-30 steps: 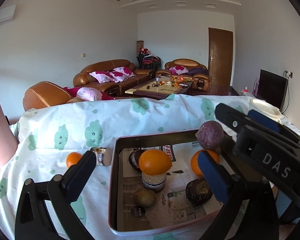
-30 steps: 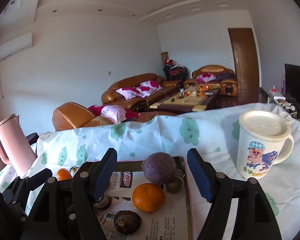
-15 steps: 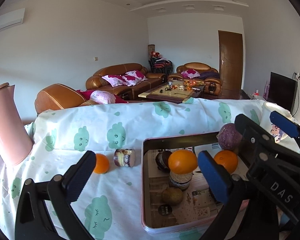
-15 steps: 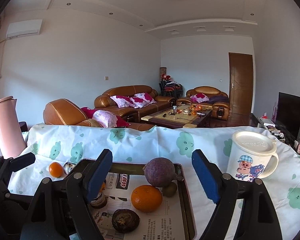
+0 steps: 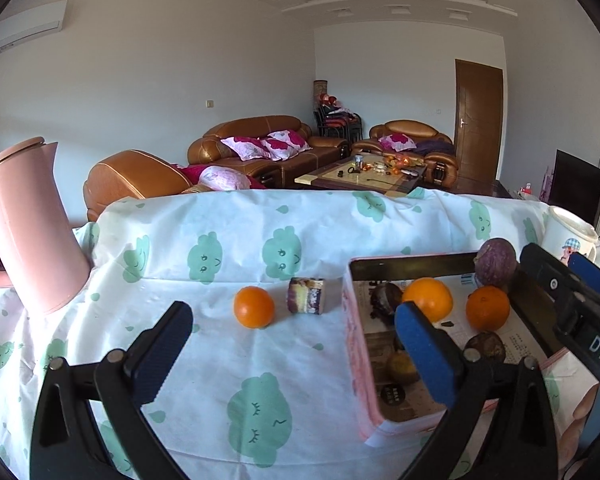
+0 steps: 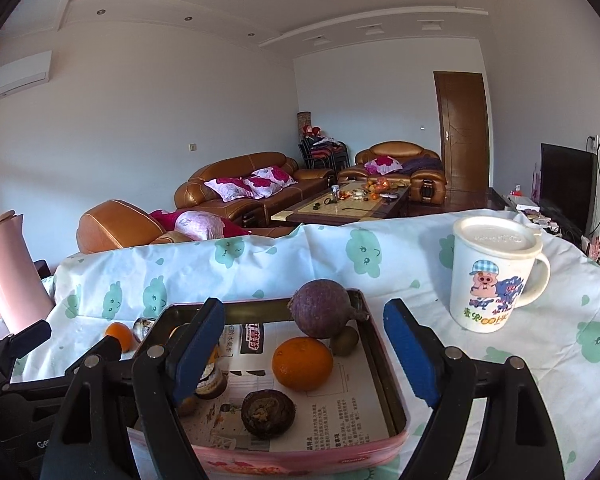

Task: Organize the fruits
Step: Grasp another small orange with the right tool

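A pink tin tray lined with newspaper sits on the cloud-print tablecloth; it also shows in the right wrist view. It holds two oranges, a purple passion fruit, a dark wrinkled fruit and a small greenish fruit. A loose orange and a small cylindrical piece lie on the cloth left of the tray. My left gripper is open and empty, hovering before the loose orange. My right gripper is open and empty over the tray.
A pink jug stands at the far left of the table. A white cartoon mug with a lid stands right of the tray. Sofas and a coffee table lie beyond the table's far edge.
My left gripper has swung left, away from the tray, so the loose orange and cylindrical piece now sit between its fingers. My right gripper has risen and drawn back a little.
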{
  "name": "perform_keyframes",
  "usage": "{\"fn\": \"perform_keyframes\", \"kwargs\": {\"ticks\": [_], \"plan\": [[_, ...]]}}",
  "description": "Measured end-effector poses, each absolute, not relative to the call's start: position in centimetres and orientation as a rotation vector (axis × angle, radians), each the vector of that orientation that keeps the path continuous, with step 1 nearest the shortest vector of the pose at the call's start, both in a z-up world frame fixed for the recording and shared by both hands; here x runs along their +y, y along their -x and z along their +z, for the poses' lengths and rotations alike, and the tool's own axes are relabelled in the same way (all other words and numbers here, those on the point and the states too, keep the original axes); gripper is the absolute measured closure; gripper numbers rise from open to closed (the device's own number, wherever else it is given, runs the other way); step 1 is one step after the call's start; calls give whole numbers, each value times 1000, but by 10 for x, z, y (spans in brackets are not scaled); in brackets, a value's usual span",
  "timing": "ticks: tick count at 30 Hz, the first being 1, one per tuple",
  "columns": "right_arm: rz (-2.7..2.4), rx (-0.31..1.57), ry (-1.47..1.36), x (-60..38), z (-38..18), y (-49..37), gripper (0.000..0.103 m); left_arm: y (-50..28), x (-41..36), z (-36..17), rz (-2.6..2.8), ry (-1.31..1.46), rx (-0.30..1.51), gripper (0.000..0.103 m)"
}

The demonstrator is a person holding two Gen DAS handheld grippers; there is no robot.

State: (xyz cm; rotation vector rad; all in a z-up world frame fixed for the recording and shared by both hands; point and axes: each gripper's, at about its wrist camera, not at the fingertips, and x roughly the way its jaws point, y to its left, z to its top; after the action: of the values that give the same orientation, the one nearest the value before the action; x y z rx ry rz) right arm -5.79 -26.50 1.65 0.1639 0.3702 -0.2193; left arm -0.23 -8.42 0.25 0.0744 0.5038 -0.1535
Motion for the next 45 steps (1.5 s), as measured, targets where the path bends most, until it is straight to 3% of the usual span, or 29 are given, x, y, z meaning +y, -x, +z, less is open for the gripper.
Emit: {"fn": "perform_keyframes", "kwargs": {"ticks": [23, 24, 26, 28, 45], "plan": [[-42, 451, -27, -148, 11, 19, 21, -41, 42, -8, 89, -73, 586, 0], [-33, 466, -23, -145, 10, 15, 23, -44, 48, -9, 100, -74, 594, 0], [-4, 504, -19, -138, 6, 4, 44, -49, 58, -11, 125, -67, 612, 0], [32, 566, -15, -130, 1, -10, 59, -52, 65, -13, 155, -63, 630, 0], [50, 854, 144, -65, -30, -106, 60, -56, 88, -11, 167, 30, 687, 0]]}}
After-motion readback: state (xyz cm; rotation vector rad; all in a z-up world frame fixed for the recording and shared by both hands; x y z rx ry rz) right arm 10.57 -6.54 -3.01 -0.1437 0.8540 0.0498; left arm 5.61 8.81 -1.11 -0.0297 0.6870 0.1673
